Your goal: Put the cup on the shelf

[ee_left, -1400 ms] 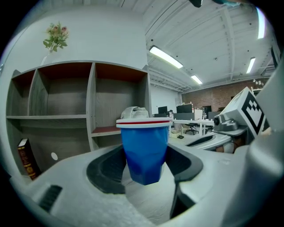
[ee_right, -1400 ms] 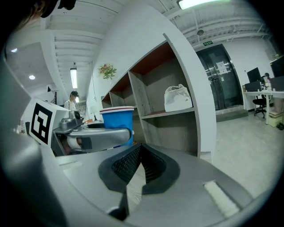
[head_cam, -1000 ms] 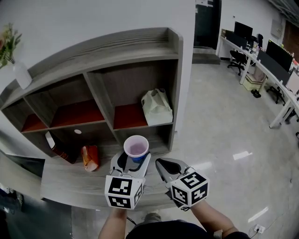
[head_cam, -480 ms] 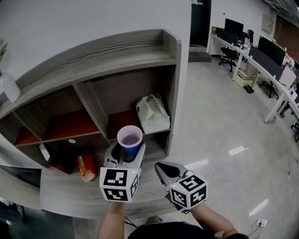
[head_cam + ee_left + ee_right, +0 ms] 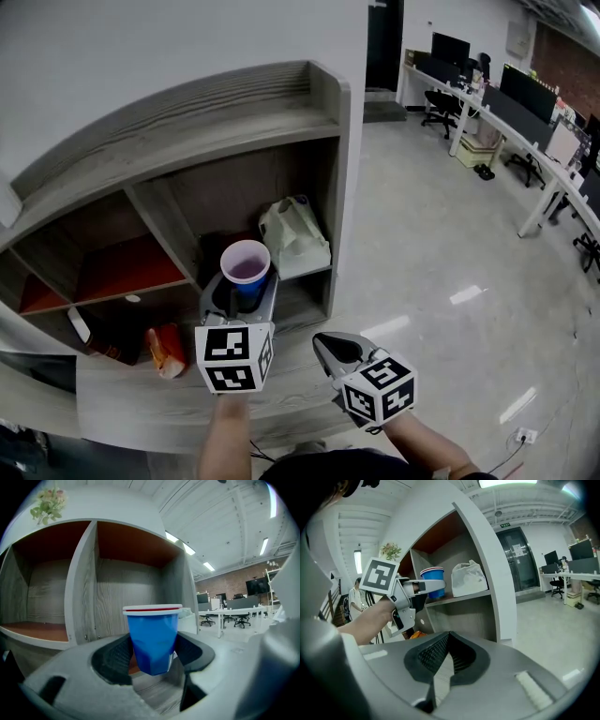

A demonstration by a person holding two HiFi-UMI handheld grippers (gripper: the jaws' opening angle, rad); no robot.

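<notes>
Cup going up to the shelf in the left claw.
The cup is now riding higher and closer to the shelf than a second ago. Then it was showing in front of the lower opening; now it is hanging upright in the air at the mouth of the upper right compartment, just left of the white bag. The left claw is pinching the cup low on its sides, with the jaws standing fairly wide around it and the pads pressing on the blue wall. The right claw is hanging back over the grey ledge, below and right of the cup, with its jaws pressed together and nothing between them. An orange packet is lying on the ledge to the left.
</notes>
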